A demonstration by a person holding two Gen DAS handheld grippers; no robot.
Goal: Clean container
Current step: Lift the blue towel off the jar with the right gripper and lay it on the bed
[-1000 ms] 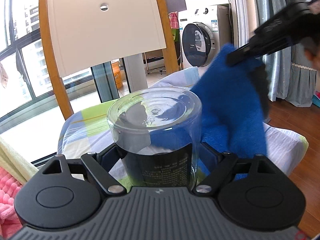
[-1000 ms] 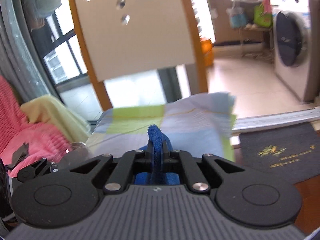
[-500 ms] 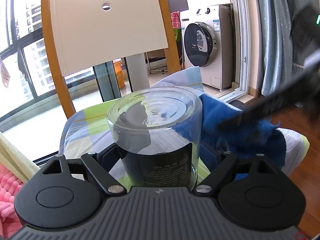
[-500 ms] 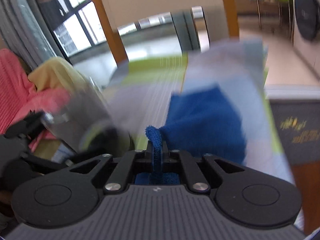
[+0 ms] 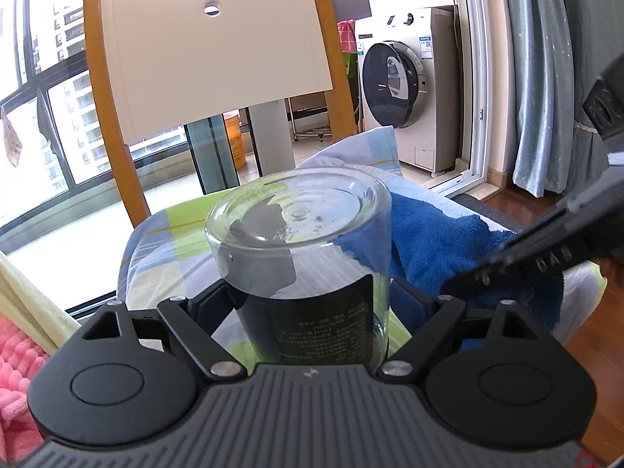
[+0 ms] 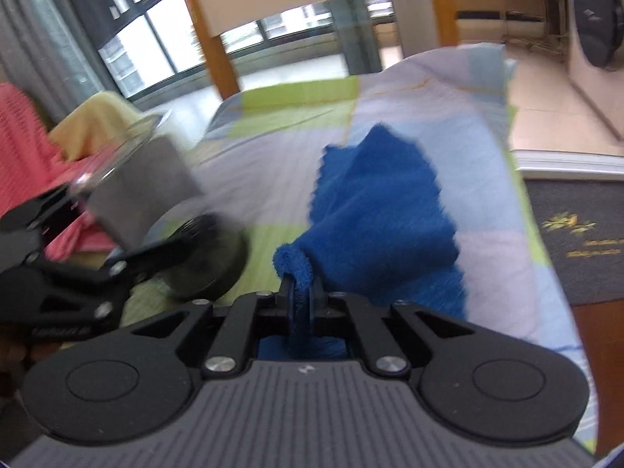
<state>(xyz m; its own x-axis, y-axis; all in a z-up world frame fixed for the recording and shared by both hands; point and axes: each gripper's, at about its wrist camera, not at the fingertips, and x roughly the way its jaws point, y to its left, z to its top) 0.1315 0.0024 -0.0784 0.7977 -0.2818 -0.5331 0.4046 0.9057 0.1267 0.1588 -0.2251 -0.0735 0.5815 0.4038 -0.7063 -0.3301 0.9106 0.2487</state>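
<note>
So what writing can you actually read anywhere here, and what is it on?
"PET" and "2": moulded into the base of the clear jar held in the left claw.
Black label on that jar: white print, too small to read.
Right claw: letters on its side, unclear.
Washing machine stickers: too small.
Doormat gold writing: blurred.

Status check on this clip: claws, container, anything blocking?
Left claw shut on clear jar, base pointing away. Right claw shut on blue cloth, draped on checked sheet beside jar. Nothing blocking.
</note>
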